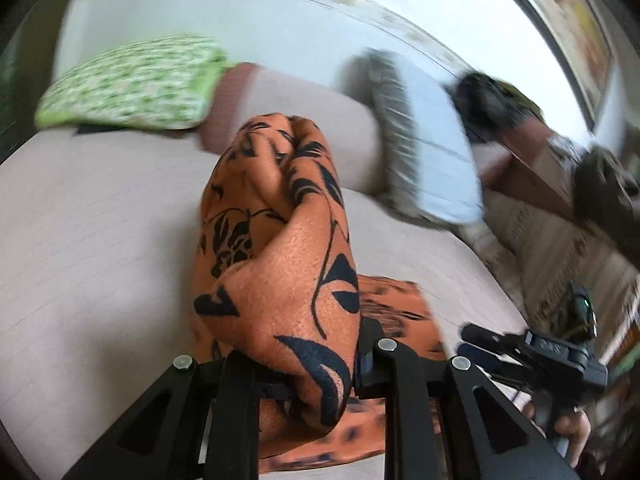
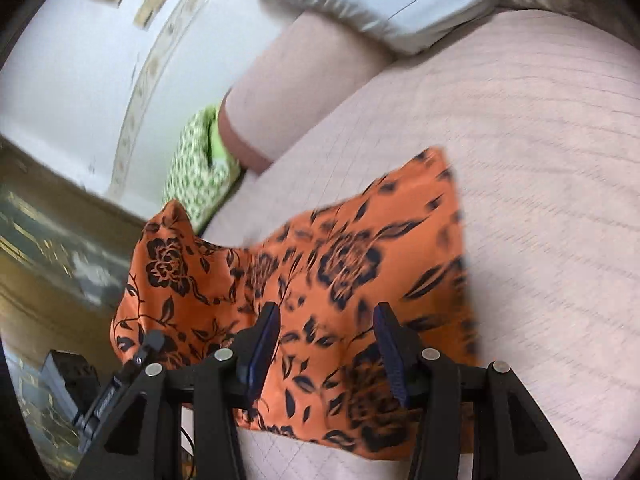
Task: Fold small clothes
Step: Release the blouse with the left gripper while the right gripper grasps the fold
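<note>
While bunched, orange floral cloth [image 2: 340, 280] seemingly stretches toward cushions [image 2: 392, 4].

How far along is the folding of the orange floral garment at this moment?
Early to midway. Done: the orange floral garment lies partly spread on the pinkish bed cover. In hand: the left gripper is shut on a bunched part of it, lifted off the cover; the right gripper hovers open above the flat part, holding nothing. Left: bringing the raised part over and laying it flat; no finished, tidy fold shows yet.
</note>
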`<state>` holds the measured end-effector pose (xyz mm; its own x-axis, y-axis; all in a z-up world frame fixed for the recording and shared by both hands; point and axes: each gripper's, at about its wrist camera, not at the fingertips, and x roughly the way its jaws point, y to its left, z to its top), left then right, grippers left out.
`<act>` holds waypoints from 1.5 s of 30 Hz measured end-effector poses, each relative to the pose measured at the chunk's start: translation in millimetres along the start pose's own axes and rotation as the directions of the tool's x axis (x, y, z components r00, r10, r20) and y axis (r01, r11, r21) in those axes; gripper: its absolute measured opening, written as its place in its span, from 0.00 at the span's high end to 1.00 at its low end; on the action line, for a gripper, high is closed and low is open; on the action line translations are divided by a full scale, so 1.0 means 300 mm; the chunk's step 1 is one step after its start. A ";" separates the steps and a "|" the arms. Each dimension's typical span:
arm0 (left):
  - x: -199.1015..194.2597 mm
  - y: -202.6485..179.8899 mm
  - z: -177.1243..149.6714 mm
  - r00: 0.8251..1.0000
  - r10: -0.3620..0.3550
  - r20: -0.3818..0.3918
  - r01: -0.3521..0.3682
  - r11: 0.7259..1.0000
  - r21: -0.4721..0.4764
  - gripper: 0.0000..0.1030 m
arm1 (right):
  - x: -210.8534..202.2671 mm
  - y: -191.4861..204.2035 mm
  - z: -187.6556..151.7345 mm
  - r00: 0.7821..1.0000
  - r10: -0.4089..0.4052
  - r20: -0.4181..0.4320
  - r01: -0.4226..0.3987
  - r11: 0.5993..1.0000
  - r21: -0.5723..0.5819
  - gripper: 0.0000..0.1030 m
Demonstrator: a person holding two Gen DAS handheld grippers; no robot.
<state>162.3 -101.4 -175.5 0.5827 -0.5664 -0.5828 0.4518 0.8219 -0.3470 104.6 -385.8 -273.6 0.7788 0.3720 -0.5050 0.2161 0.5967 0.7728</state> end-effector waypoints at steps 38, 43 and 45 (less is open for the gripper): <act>0.220 -0.085 -0.218 0.989 0.056 -0.140 -0.004 0.937 0.348 0.28 | 0.290 -0.080 0.196 0.963 -0.239 -0.126 0.243 0.970 0.015 0.71; 0.218 -0.034 -0.194 0.988 0.002 -0.152 0.037 0.966 0.255 0.28 | 0.152 -0.043 0.195 0.970 -0.221 -0.104 0.226 0.973 0.048 0.52; 0.225 -0.004 -0.170 0.988 -0.031 -0.154 0.059 0.982 0.178 0.28 | 0.073 0.040 0.182 0.980 -0.193 -0.047 0.191 0.980 -0.052 0.52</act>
<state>166.6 -137.5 -251.9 0.4572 -0.5754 -0.6781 0.5985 0.7631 -0.2439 156.3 -409.4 -254.4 0.6936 0.2829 -0.6625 0.3298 0.6929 0.6412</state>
